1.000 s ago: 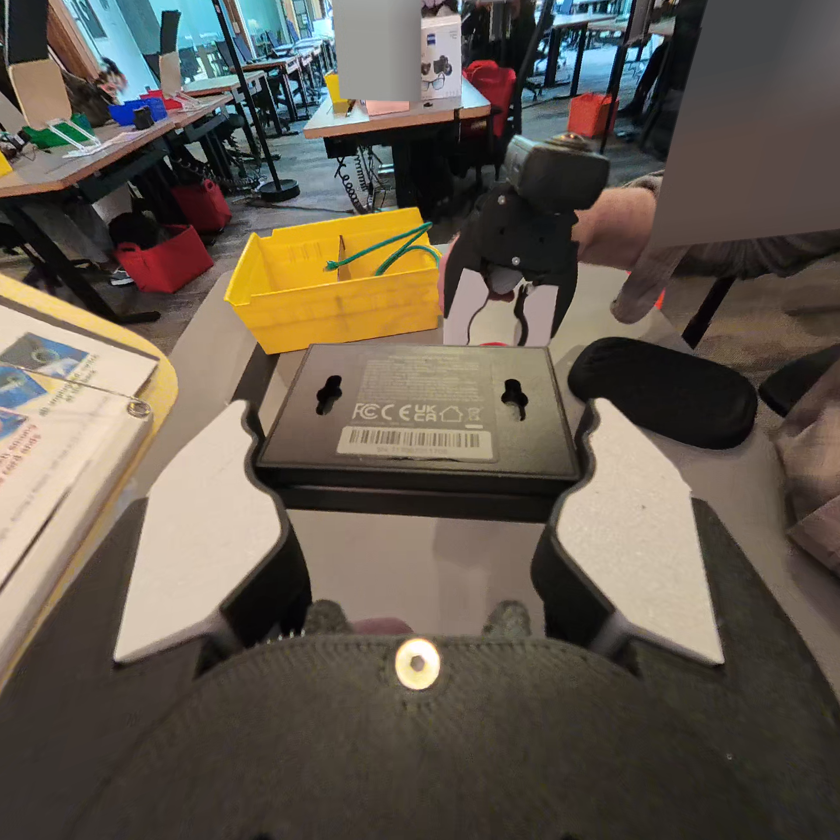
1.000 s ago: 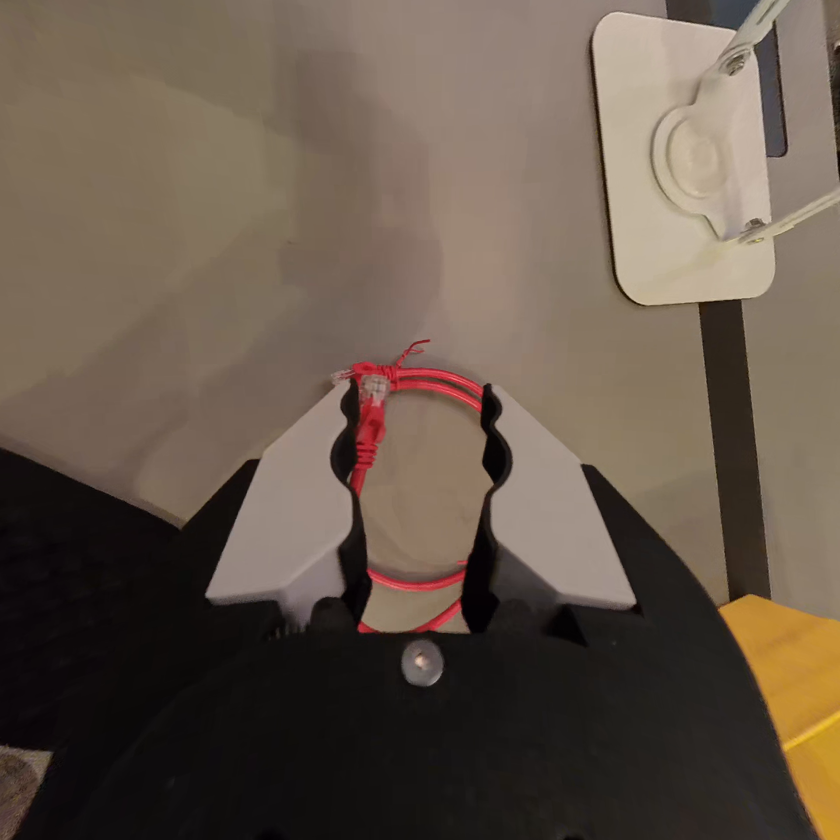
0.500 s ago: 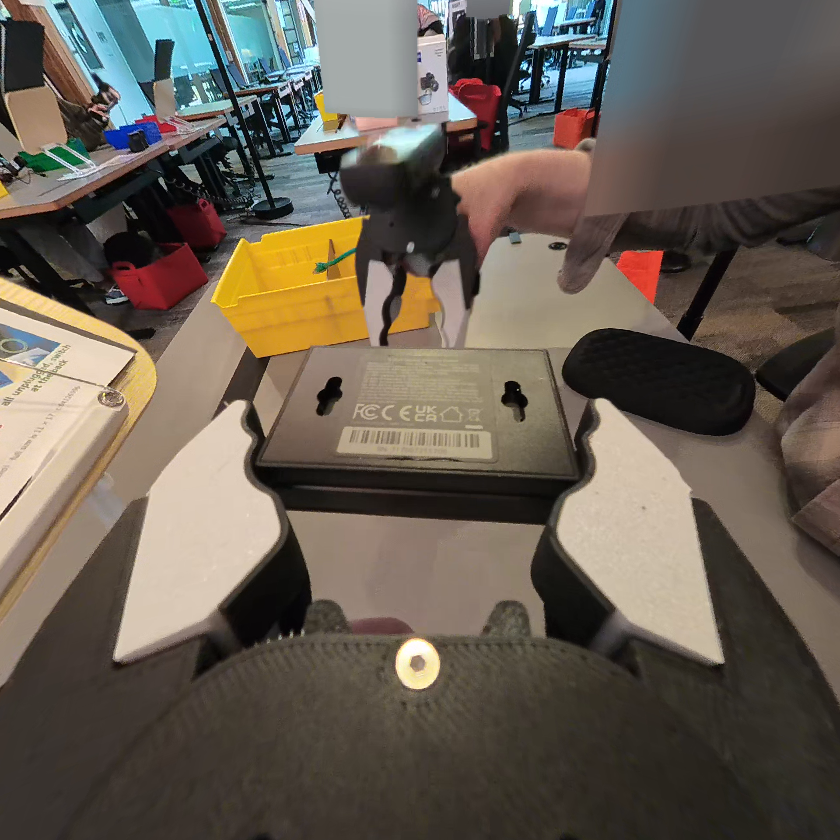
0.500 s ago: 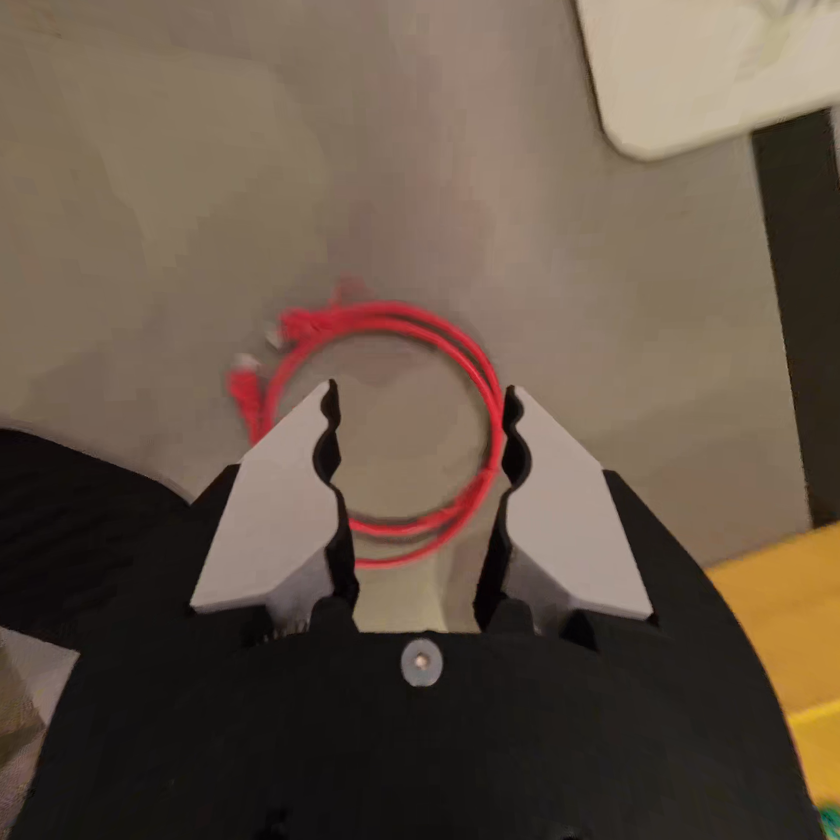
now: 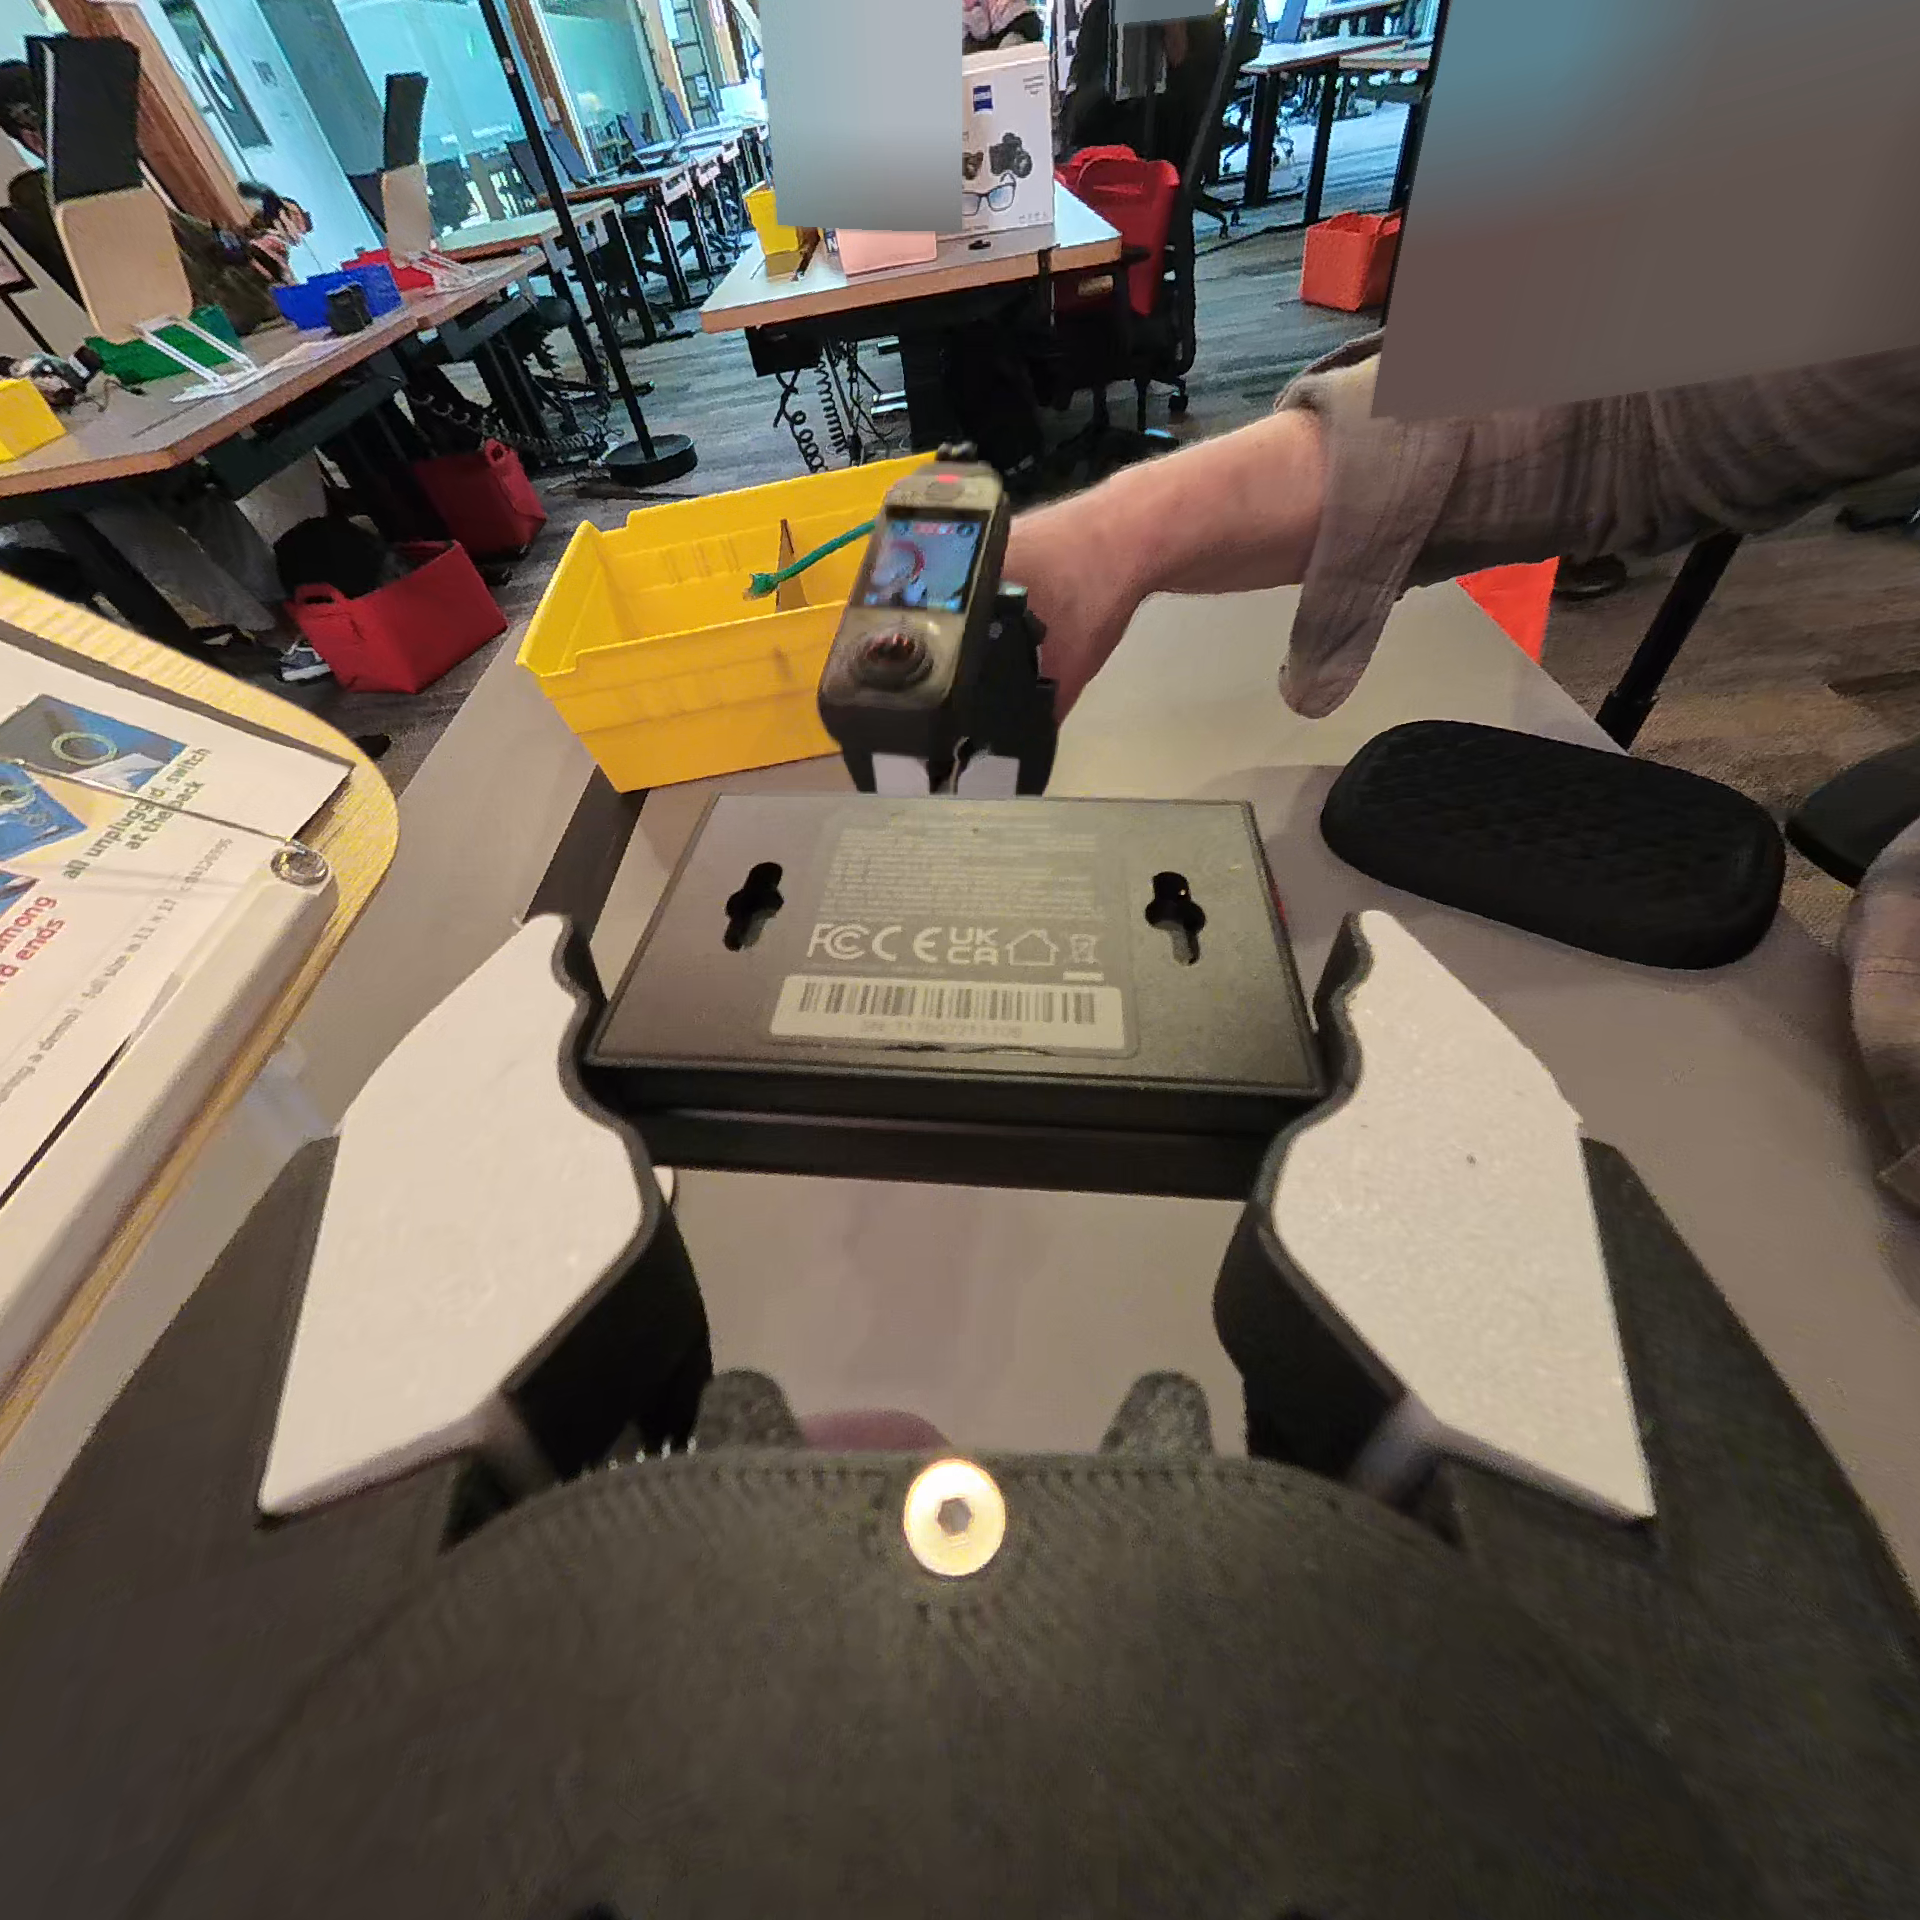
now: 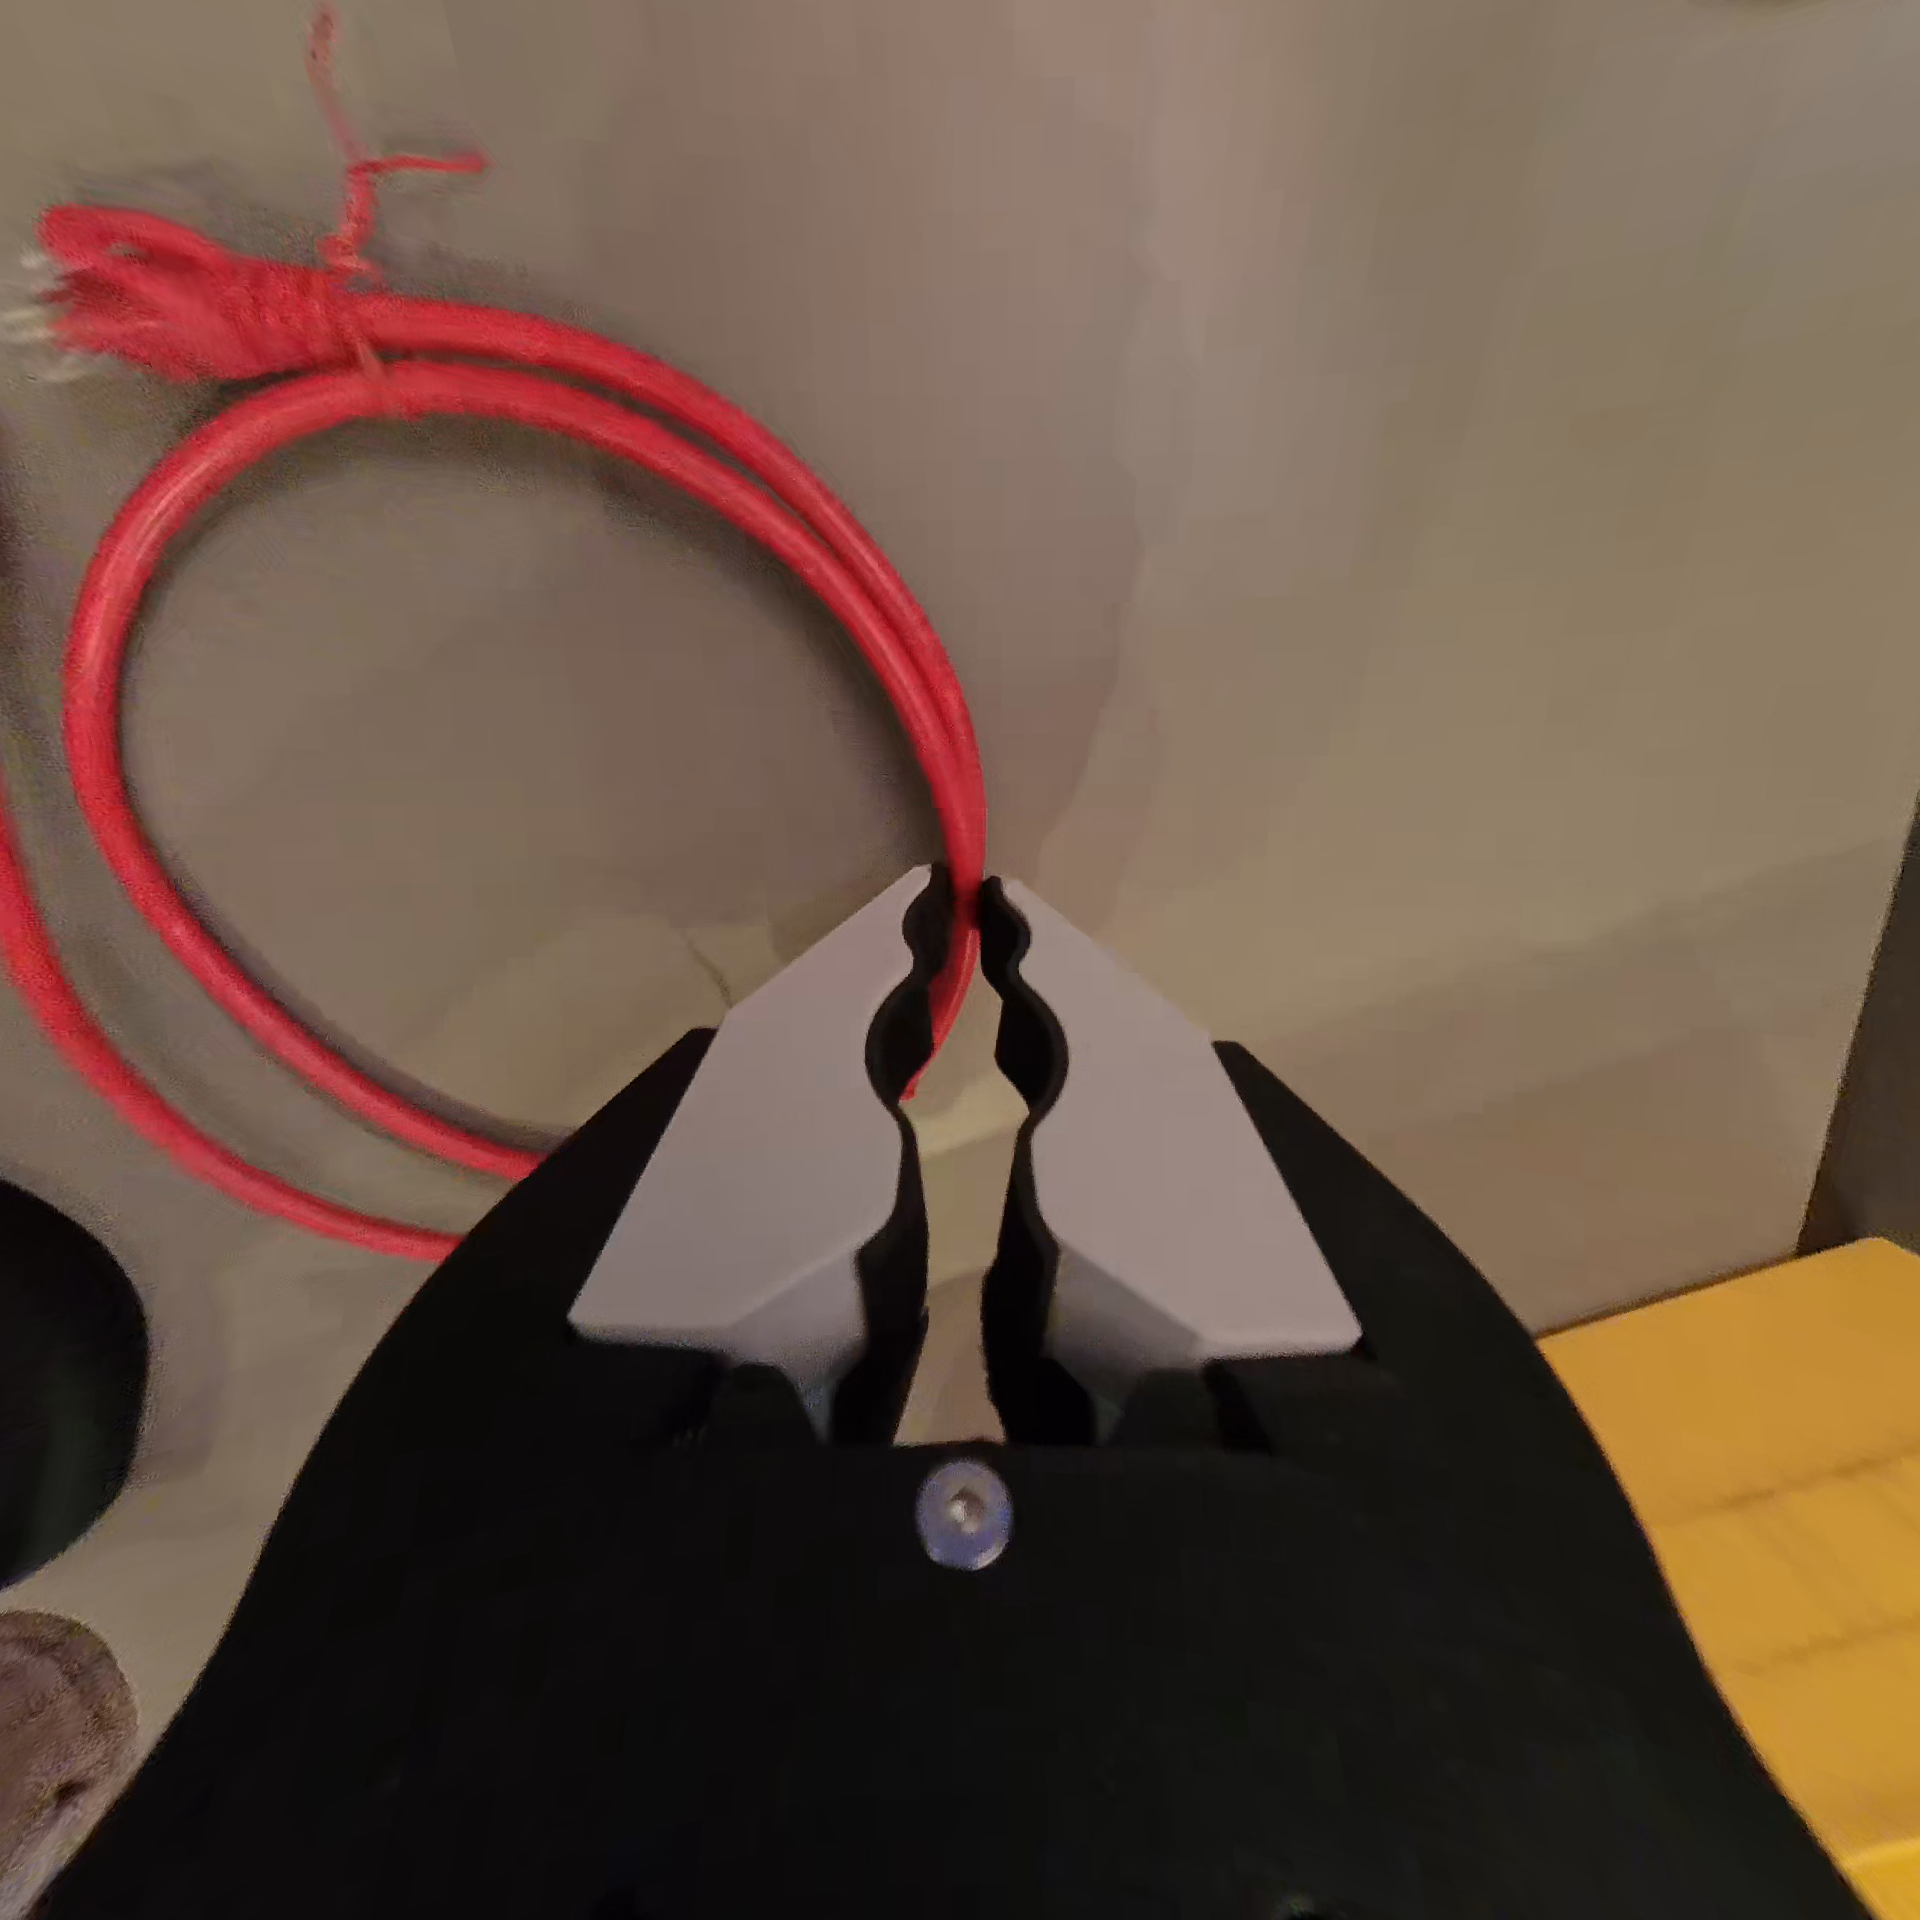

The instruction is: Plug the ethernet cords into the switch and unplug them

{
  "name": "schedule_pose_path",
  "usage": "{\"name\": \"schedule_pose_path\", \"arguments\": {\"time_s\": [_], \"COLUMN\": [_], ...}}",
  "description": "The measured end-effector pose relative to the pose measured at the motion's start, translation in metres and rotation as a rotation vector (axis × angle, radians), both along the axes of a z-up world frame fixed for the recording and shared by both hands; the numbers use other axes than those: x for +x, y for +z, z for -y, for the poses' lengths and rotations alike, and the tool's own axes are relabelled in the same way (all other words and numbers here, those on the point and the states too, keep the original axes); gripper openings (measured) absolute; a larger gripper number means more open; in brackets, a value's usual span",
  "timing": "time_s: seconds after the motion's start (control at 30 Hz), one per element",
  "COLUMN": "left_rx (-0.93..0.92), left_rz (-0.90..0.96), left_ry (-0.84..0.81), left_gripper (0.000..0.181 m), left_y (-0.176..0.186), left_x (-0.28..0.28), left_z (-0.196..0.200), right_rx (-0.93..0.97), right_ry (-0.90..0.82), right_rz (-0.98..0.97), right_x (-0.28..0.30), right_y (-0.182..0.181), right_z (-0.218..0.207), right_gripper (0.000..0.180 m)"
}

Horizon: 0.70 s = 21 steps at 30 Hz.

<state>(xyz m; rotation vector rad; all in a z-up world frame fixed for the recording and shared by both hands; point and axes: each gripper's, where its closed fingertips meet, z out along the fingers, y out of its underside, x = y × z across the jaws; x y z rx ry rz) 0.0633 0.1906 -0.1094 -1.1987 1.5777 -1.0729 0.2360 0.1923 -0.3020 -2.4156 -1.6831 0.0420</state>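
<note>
At mid-frame, the right gripper (image 6: 961, 888) pinches the light, springy red cord (image 6: 520, 675) mid-loop, better held near its plug; the left gripper (image 5: 951, 1029) clamps the switch (image 5: 951, 935).

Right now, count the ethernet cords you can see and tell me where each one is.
2. A coiled red cord lies on the table, pinched by the right gripper. A green cord sticks out of the yellow bin; more may be hidden inside.

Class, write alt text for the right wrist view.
The right hand-held gripper is pinched shut on a coiled red ethernet cord lying on a grey table. The cord's plugs are tied at upper left; a yellow bin shows at lower right.
</note>
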Motion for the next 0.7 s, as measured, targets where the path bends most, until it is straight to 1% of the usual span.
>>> {"name": "schedule_pose_path", "arguments": {"time_s": [0.07,0.13,0.27,0.33,0.4,0.5,0.53,0.6,0.7], "left_rx": [-0.004,0.001,0.015,0.014,0.013,0.013,0.013,0.014,0.009], "left_rz": [0.005,0.013,0.027,0.034,0.034,0.033,0.033,0.032,0.03], "left_ry": [0.004,0.005,0.006,0.007,0.008,0.006,0.004,0.002,-0.003], "left_gripper": [0.127,0.127,0.127,0.127,0.127,0.127,0.127,0.127,0.127], "left_y": [0.0,0.002,0.007,0.009,0.009,0.009,0.009,0.009,0.008], "left_x": [-0.001,-0.003,-0.005,-0.006,-0.006,-0.006,-0.006,-0.006,-0.005], "left_z": [-0.002,-0.002,0.0,0.0,-0.001,0.0,0.0,0.0,0.001], "right_rx": [0.057,0.128,0.293,0.39,0.474,0.553,0.562,0.56,0.512], "right_ry": [-0.013,-0.034,-0.099,-0.16,-0.25,-0.446,-0.515,-0.652,-0.83], "right_rz": [-0.044,-0.111,-0.251,-0.301,-0.316,-0.304,-0.306,-0.311,-0.264], "right_x": [-0.004,-0.007,0.002,0.022,0.056,0.131,0.157,0.205,0.267], "right_y": [0.017,0.047,0.131,0.181,0.227,0.272,0.28,0.282,0.25], "right_z": [-0.002,-0.004,-0.01,-0.014,-0.018,-0.02,-0.019,-0.014,-0.003], "right_gripper": [0.003,0.003,0.003,0.003,0.003,0.002,0.002,0.002,0.003]}}
